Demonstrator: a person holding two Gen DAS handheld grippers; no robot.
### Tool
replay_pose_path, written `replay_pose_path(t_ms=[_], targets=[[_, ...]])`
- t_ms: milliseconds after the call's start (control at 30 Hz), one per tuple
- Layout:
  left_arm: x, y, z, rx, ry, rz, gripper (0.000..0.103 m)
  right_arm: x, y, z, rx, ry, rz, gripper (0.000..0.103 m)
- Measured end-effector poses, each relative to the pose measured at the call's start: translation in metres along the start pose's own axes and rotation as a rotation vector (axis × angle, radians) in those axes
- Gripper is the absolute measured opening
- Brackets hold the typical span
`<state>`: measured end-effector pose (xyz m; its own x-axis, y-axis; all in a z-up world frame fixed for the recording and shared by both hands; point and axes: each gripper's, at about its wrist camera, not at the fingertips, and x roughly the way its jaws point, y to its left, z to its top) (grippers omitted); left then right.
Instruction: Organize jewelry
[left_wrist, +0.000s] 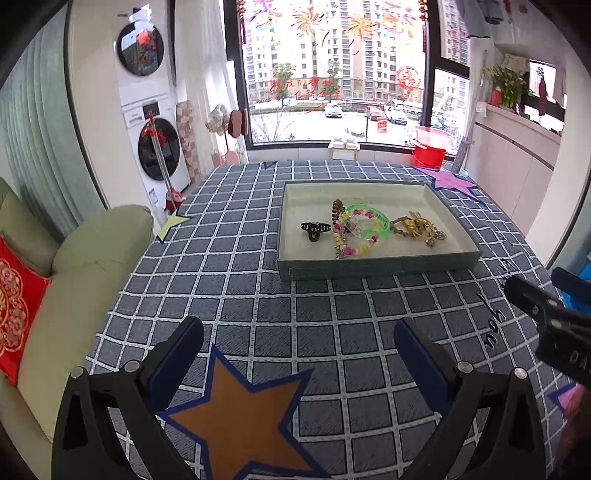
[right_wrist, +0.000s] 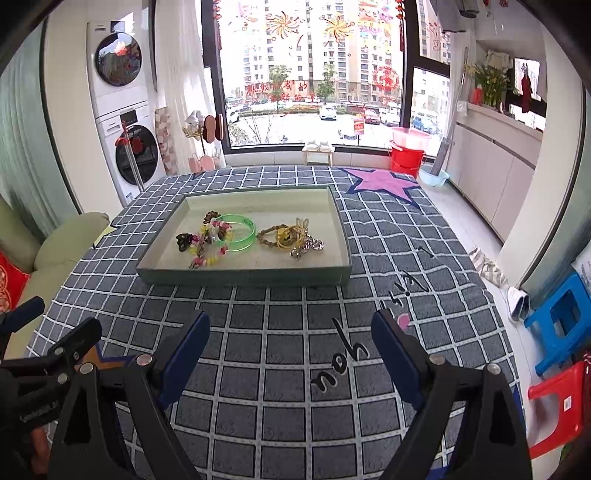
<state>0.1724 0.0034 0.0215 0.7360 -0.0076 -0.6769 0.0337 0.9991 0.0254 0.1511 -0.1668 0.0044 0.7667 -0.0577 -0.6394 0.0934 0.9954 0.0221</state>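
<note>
While both jaws gape empty | shallow rectangular tray (right_wrist: 243, 275) holds translucent green bangle (right_wrist: 238, 232), beaded bracelets | checked cloth (right_wrist: 288, 332)

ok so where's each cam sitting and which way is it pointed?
Left wrist: on the left gripper, low over the checked tablecloth, facing the window; tray ahead-right; own open jaws show, plus the right gripper at the right edge.
Right wrist: on the right gripper, same heading; tray ahead-left; own open jaws show, left gripper at lower left.
Shared: tray, green bangle, window, washers.
</note>
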Motion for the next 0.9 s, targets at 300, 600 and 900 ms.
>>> replay_pose_path(t_ms=[300, 600, 900], targets=[[0.0063, 0.0030, -0.0038, -0.004, -0.029, 0.037, 0.103, 0.0050, 0.0006, -0.0013, -0.001, -0.020, -0.007, 0.091], [0.0007, 0.0042, -0.0057, -0.002, -0.091, 0.033, 0.103, 0.0052, 0.0011, -0.0027, -0.014, -0.035, -0.011, 0.091], [0.0009, 0.0036, -0.0054, 0.002, -0.097, 0.033, 0.103, 0.0032, 0.0029, -0.0054, -0.006, -0.055, -0.004, 0.091]])
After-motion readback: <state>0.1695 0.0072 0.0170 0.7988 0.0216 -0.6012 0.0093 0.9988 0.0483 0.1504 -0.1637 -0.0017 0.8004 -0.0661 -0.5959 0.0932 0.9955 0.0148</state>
